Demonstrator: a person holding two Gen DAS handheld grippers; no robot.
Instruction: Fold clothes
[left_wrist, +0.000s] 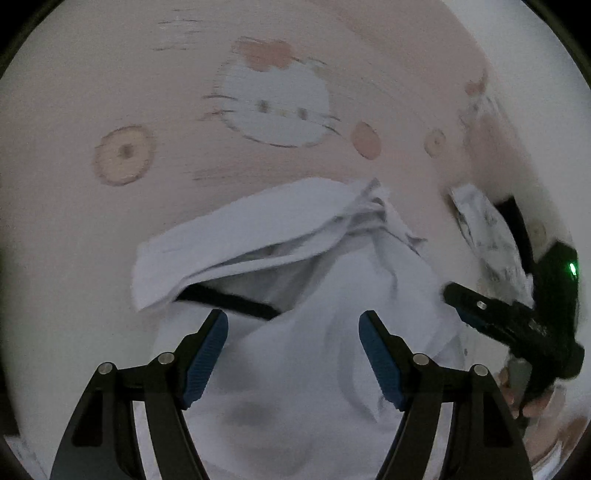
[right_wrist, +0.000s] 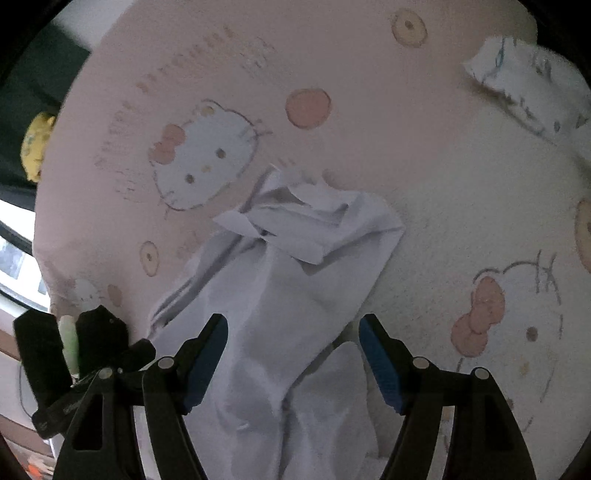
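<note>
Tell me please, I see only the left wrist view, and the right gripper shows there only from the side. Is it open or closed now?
Observer: Open. In the right wrist view the right gripper has its jaws wide apart. The white garment shows between them and is not pinched.
Operator: Thank you. Does something lie beyond the sheet edge on that side? My view ends before it.
Observer: Yes. A yellow object sits past the edge of the pink cat-print sheet, against a dark background. It is too blurred to say what it is.
</note>
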